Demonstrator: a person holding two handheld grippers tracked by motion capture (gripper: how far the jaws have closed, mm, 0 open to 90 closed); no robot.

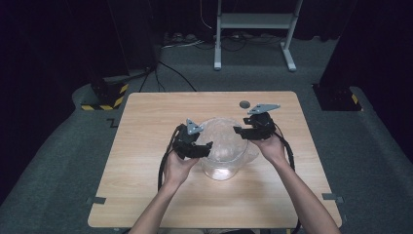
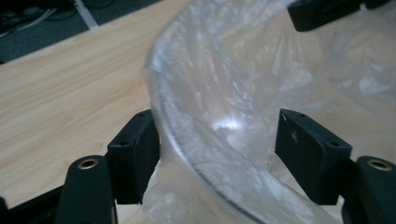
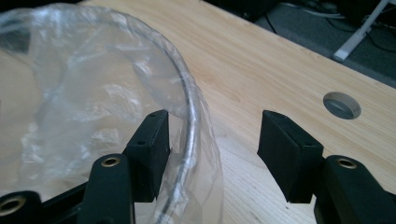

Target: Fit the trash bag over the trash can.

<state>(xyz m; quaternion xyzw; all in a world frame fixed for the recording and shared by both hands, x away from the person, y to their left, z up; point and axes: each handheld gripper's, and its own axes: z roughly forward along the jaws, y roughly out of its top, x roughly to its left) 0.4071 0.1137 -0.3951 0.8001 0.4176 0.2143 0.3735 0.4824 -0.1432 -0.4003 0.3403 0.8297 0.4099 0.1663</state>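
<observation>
A clear plastic-lined container [image 1: 224, 148] stands mid-desk [image 1: 146, 146]. The left tongs [image 1: 207, 147] sit at its left rim, the right tongs [image 1: 237, 130] at its right rim.

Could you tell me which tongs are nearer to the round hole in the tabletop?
Right. The right tongs are just below the hole, at the bowl rim's right side; the left tongs straddle the opposite rim.

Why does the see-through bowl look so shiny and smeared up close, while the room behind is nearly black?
High view: light falls on the table; the surroundings stay dark. Left gripper view: the plastic wrap over the bowl rim throws white glare, and the near part is soft, out of focus. Right gripper view: the wrap's wrinkles catch light, the rim blurs toward the bottom, and the table hole is sharper.
</observation>
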